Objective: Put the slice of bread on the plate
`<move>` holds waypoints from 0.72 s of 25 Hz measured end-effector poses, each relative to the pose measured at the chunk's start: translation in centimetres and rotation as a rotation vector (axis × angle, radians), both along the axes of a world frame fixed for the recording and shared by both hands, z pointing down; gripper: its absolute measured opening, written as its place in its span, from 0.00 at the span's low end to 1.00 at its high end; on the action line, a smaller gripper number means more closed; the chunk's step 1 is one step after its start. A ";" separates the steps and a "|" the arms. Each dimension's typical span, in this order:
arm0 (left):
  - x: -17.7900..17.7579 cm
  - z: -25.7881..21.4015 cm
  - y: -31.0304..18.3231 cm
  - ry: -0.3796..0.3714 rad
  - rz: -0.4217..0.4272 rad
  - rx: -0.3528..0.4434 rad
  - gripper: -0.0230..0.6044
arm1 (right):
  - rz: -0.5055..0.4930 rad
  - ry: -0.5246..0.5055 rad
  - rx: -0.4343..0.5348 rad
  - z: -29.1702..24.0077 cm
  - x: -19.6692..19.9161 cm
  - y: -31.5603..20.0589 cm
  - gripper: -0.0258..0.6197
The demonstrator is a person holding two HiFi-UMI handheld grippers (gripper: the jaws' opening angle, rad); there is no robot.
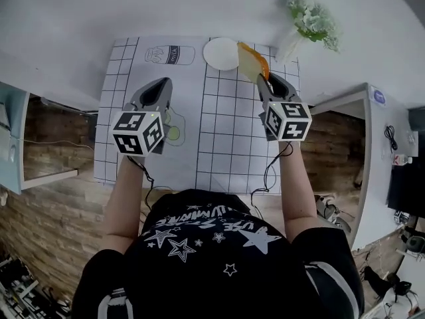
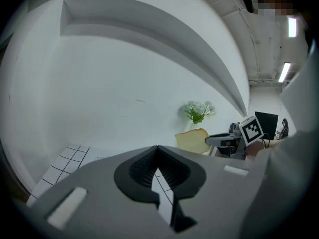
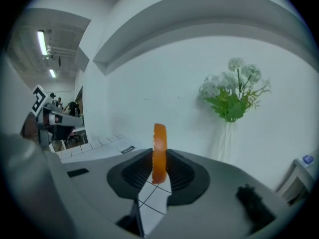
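Bread slice (image 1: 251, 62) clamped edge-up in right gripper (image 1: 263, 80), just off white plate (image 1: 219, 53) at its 3 o'clock. Left gripper (image 1: 163, 85) closed, empty, at plate's 8 o'clock.

Looking down from above, the slice of bread (image 1: 251, 62) has its near edge buried between the jaws of the right gripper (image 1: 263, 78), the left gripper (image 1: 161, 84) covers most of a drawing (image 1: 174, 133) on the gridded mat (image 1: 226, 131), and the jar sketch (image 1: 170, 54) carries lettering too small to read.
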State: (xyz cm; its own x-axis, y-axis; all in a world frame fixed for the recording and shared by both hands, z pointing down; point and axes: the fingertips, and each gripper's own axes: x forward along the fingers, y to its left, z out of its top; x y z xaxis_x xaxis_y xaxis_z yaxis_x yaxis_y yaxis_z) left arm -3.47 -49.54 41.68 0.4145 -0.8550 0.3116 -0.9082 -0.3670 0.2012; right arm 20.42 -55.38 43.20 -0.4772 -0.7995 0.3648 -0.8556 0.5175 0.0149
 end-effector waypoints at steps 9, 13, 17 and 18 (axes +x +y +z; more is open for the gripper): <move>1.0 2.4 -3.3 -0.024 0.001 -0.051 0.05 | -0.091 0.225 0.079 3.3 -3.0 -6.1 0.18; 1.3 3.0 -4.6 -0.004 -0.004 -0.067 0.05 | -0.121 0.399 0.152 4.7 -4.0 -8.1 0.18; 1.1 3.4 -5.5 -0.012 -0.017 -0.074 0.05 | -0.157 0.607 0.236 5.9 -5.1 -9.1 0.18; 1.0 3.5 -5.6 -0.012 -0.019 -0.077 0.05 | -0.167 0.655 0.258 6.1 -5.4 -9.3 0.18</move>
State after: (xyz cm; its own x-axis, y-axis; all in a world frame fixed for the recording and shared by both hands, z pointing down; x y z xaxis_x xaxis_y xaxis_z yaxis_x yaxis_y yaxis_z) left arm -2.44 -55.14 45.14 0.3937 -0.8364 0.3814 -0.9176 -0.3332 0.2167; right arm 15.02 -64.66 49.33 -0.3483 -0.8342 0.4275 -0.5387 0.5514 0.6370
